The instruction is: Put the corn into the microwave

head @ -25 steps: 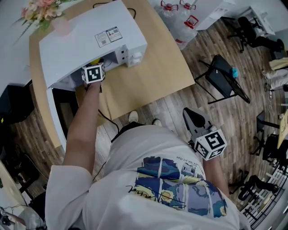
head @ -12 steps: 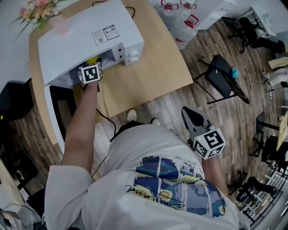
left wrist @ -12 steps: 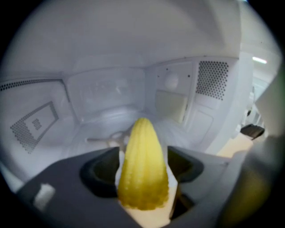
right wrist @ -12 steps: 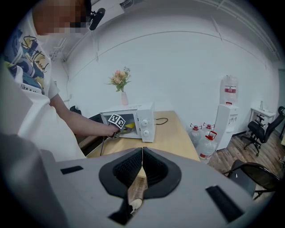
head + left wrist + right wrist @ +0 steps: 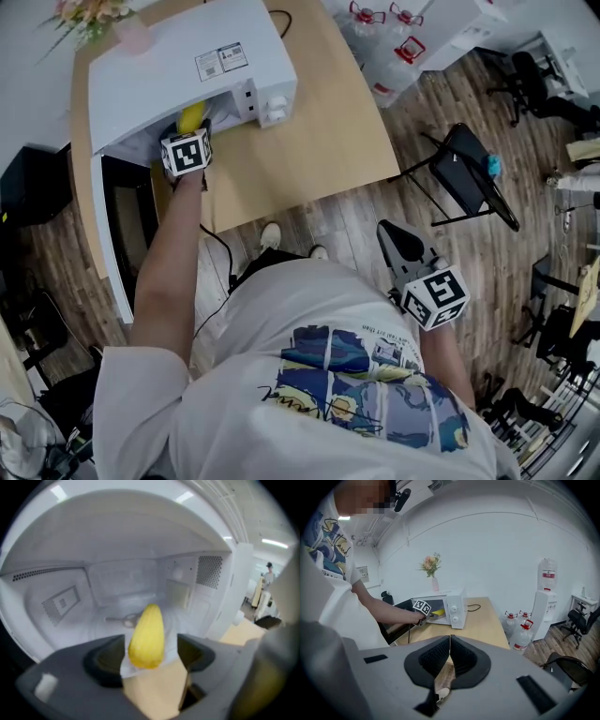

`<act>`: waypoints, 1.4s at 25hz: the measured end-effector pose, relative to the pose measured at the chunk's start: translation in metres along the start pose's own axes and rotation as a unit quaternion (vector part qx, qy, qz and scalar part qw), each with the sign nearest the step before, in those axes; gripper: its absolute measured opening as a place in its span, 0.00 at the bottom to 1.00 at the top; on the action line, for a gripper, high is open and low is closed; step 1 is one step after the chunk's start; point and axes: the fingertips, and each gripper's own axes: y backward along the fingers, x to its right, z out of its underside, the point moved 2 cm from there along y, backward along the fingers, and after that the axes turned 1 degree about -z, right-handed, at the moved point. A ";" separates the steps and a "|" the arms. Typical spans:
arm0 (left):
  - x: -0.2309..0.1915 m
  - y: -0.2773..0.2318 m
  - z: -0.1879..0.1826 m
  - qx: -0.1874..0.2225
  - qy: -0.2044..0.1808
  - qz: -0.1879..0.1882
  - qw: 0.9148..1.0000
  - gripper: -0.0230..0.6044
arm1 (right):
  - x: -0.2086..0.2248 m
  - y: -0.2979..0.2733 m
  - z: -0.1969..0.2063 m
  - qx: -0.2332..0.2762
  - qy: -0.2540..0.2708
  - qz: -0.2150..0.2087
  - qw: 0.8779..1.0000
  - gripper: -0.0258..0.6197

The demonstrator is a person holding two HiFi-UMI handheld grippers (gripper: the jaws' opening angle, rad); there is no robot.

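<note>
Lying in microwave [image 5: 187, 75]: corn [image 5: 146, 634] | left gripper [image 5: 149, 651] jaws opening round it | right gripper [image 5: 449, 656] closed

Microwave [image 5: 187, 66]: 1
Corn [image 5: 146, 634]: 1
Grippers: 2, the left gripper [image 5: 152, 649] and the right gripper [image 5: 449, 656]
Marker cubes [image 5: 187, 153]: 2, 1 on each gripper
Table [image 5: 319, 141]: 1
Vase of flowers [image 5: 432, 576]: 1
Water dispenser [image 5: 541, 613]: 1
Water jugs [image 5: 525, 631]: 3, with 2 on the floor and 1 on the water dispenser
Black folding chair [image 5: 469, 173]: 1
Shoes [image 5: 270, 237]: 2
</note>
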 end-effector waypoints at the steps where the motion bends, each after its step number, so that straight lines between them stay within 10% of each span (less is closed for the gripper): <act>1: -0.001 0.004 0.002 0.000 0.002 -0.006 1.000 0.60 | 0.002 0.002 0.001 -0.001 0.002 -0.006 1.000 0.06; 19: 0.039 0.107 0.042 0.016 0.056 -0.018 0.998 0.56 | 0.016 0.027 0.022 0.005 0.046 -0.102 0.994 0.06; 35: 0.179 0.237 0.098 0.037 0.059 0.161 0.985 0.05 | 0.012 0.048 0.053 0.011 0.056 -0.151 0.987 0.06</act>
